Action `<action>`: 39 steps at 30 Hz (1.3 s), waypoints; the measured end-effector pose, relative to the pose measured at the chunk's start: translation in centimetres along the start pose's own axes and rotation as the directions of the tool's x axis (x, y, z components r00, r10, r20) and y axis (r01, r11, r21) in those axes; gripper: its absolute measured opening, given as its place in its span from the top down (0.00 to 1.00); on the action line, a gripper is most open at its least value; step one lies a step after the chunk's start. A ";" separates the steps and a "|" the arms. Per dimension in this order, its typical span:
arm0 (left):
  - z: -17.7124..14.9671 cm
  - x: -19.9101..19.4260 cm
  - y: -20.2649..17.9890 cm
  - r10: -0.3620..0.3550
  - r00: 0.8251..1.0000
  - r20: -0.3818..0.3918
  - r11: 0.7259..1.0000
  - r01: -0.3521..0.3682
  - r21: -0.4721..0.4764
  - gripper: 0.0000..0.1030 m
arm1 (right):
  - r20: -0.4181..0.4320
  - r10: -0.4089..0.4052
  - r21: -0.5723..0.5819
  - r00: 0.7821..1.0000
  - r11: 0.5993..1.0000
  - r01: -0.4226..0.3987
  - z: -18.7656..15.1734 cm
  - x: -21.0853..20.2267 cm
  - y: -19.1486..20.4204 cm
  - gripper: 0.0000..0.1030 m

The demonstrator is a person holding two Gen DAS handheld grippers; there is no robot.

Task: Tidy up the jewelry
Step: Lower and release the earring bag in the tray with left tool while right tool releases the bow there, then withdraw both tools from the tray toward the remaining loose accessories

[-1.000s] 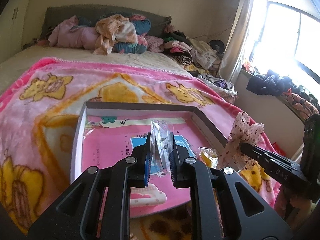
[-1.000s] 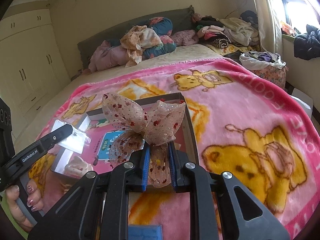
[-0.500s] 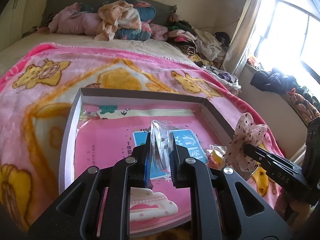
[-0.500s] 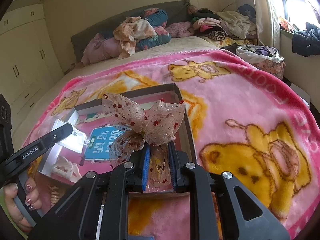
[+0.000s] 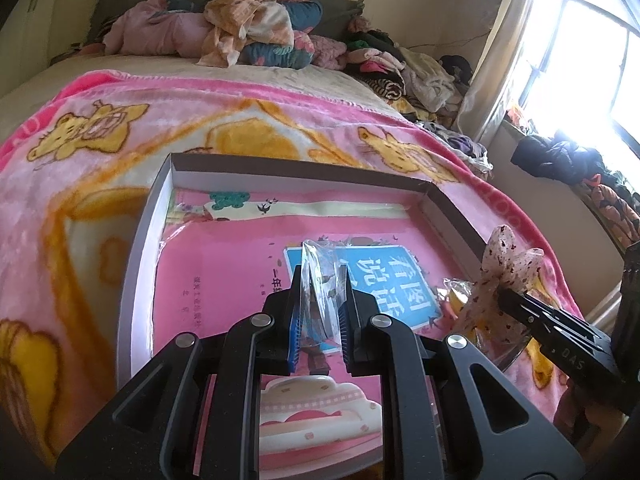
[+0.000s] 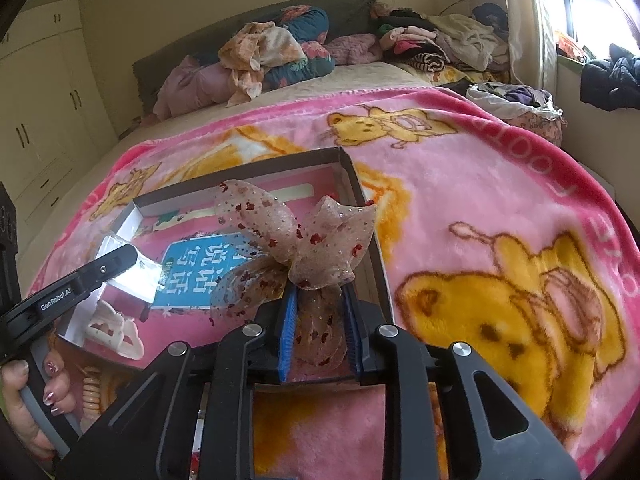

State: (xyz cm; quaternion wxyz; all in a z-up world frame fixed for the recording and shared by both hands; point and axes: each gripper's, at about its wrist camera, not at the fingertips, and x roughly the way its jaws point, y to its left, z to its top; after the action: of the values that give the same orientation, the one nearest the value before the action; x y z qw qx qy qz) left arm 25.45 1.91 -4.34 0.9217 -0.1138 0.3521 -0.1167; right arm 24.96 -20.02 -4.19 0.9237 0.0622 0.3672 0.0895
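A: Left gripper (image 5: 319,304) has its jaws clamped on a clear plastic packet (image 5: 320,276), held edge-on above the shallow box (image 5: 141,236). Looks like small dark bits inside, can't resolve them. Probably earrings, that's a guess.

B: Right gripper (image 6: 318,324)?

A: Jaws pinched on the tail of the sheer bow (image 6: 296,240), the one with red spots. Loops stand up free above the fingers, over the box's right wall.

B: Why both over the box?

A: My read: the box is the collection tray. It sits on the pink blanket (image 6: 480,184) on the bed, lined with a pink book cover. Both items are hovering for drop-off, neither touches the floor of it.

B: Anything one camera gets that the other misses?

A: Right wrist view shows the white claw clip (image 6: 116,332) fully, lying in the box's near left corner, plus a beige coil hair tie (image 6: 93,392) outside on the blanket, and the person's hand (image 6: 28,408) on the left handle. Left wrist view sees only part of the clip under its fingers, but catches a crumpled yellow wrapper (image 5: 456,294) by the right wall, behind the bow.

B: Risk?

A: The packet is light and could flutter on release.
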 end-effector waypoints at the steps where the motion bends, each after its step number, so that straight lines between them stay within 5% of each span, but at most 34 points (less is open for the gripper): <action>1: 0.0 0.0 0.0 0.003 1.000 0.001 1.000 -0.003 0.001 0.91 | 0.004 -0.003 -0.002 1.000 1.000 0.003 -0.2 -0.1 0.1 0.76; 16: -0.4 -0.2 -0.5 0.034 0.999 -0.002 0.999 -0.034 0.030 0.88 | 0.082 0.001 -0.009 0.997 1.000 0.000 -1.0 -3.4 0.1 0.40; 39: -1.4 -4.5 -1.3 0.078 0.994 0.074 0.995 -0.083 0.061 0.27 | 0.146 0.006 0.004 0.989 1.000 -0.007 -2.1 -7.5 0.3 0.22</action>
State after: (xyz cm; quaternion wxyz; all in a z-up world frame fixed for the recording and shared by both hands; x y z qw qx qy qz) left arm 21.11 1.82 -2.20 0.9408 -0.0742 0.3193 -0.0863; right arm 18.13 -21.18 -0.69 0.9477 0.0716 0.2986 0.0869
